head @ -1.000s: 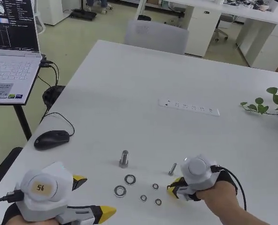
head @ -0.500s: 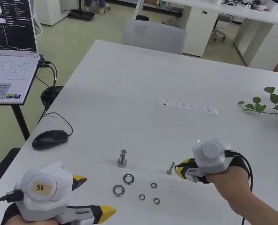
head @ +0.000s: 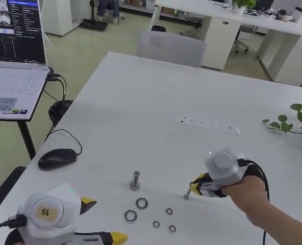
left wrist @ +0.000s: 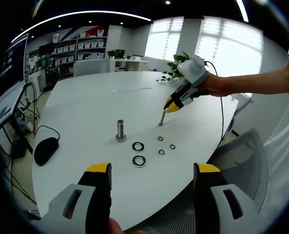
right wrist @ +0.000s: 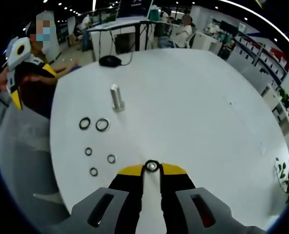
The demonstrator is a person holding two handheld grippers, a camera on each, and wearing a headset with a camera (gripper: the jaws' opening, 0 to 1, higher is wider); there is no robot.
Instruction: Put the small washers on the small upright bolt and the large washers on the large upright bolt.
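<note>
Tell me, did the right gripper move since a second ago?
Yes. The right gripper went from the near side of the small bolt, by the small washers, away from the person to the bolt's top.

1. The left gripper (left wrist: 153, 170) rises from the bottom edge, its yellow-tipped jaws spread wide with nothing between them.
2. On the white worktop (left wrist: 86, 105) the large bolt (left wrist: 120, 130) stands upright, two large washers (left wrist: 138, 153) flat just in front of it.
3. Three small washers (left wrist: 164, 146) lie in a loose cluster to their right.
4. The right gripper (left wrist: 170, 105) reaches in from the right, tips at the top of the small bolt (left wrist: 162, 118).
5. A black mouse (left wrist: 45, 150) sits far left.
</note>
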